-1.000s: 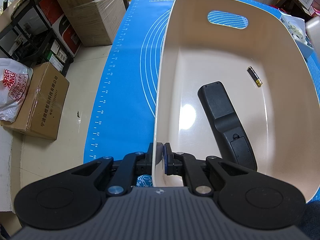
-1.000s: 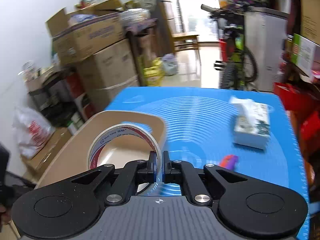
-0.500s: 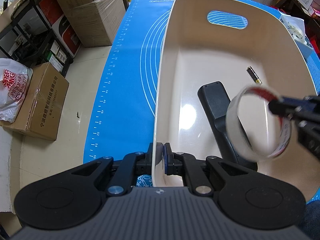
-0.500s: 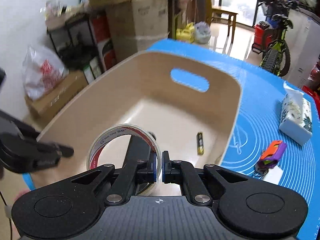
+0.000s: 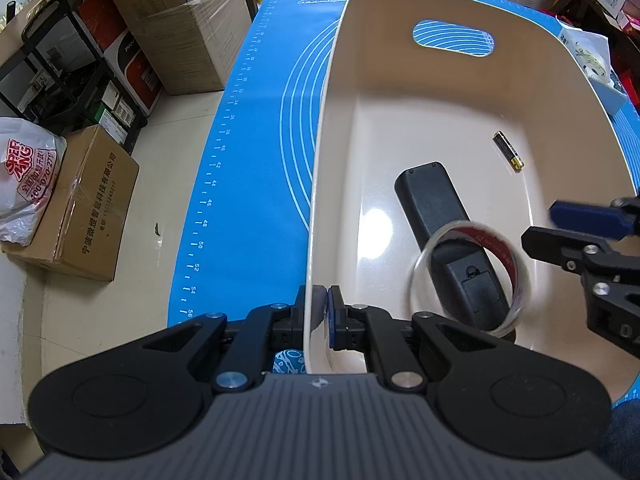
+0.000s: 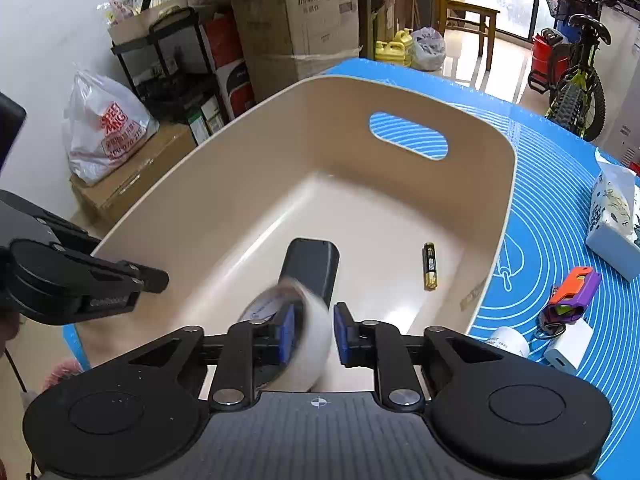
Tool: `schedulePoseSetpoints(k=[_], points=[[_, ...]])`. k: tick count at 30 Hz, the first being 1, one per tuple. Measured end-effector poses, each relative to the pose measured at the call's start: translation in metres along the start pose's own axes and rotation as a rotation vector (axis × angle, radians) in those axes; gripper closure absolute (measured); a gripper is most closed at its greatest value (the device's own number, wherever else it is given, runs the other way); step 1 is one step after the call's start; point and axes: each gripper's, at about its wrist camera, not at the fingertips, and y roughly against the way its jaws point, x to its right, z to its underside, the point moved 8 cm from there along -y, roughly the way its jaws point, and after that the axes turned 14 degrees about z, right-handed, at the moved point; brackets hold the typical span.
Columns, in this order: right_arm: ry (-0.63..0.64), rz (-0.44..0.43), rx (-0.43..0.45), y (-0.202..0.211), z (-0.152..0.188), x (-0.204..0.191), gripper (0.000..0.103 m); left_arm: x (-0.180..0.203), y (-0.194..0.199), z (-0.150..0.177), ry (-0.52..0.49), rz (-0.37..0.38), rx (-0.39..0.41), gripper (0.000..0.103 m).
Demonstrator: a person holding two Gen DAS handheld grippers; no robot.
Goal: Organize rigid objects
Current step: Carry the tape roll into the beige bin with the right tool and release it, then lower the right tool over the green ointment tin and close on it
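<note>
A beige bin (image 5: 320, 184) (image 6: 504, 200) stands on the blue mat. My left gripper (image 5: 326, 312) is shut on its near rim. Inside lie a black remote (image 5: 448, 236) (image 6: 312, 264) and a battery (image 5: 508, 150) (image 6: 429, 266). A clear tape roll (image 5: 472, 276) (image 6: 296, 320), blurred, is falling free over the remote's near end. My right gripper (image 6: 314, 336) is open above the bin, with the roll dropping out between its fingers; it shows at the right of the left wrist view (image 5: 560, 228).
On the mat to the right of the bin are a tissue pack (image 6: 616, 216), an orange and purple tool (image 6: 574, 292), a white charger (image 6: 568, 346) and a small white jar (image 6: 508, 342). Boxes (image 5: 80, 216), a shelf and a bag stand on the floor at left.
My right gripper has opened and let go of the tape roll, which is dropping into the bin onto the remote. My left gripper has kept its hold on the rim.
</note>
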Motion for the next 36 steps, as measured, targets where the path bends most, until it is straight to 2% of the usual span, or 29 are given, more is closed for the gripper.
schedulePoseSetpoints(k=[2,7,10,20,29,36], points=[[-0.011,0.000,0.014,0.006,-0.002,0.003,0.049,0.000,0.000,0.000,0.001,0.000,0.000,0.094],[-0.097,-0.016,0.029,0.019,-0.007,0.023,0.046,0.000,0.000,0.000,0.001,-0.001,0.000,0.093],[-0.152,-0.021,0.059,0.032,-0.010,0.042,0.040,0.000,0.001,0.001,-0.001,-0.001,-0.001,0.094],[-0.239,0.068,0.123,0.057,0.001,0.115,0.030,0.000,0.001,0.001,0.000,-0.002,-0.002,0.093],[-0.232,0.152,0.065,0.026,0.047,0.143,0.030,0.000,0.001,0.001,0.000,-0.007,-0.002,0.093],[-0.190,0.147,-0.016,-0.011,0.079,0.140,0.030,0.000,0.001,0.001,0.000,-0.007,-0.002,0.093]])
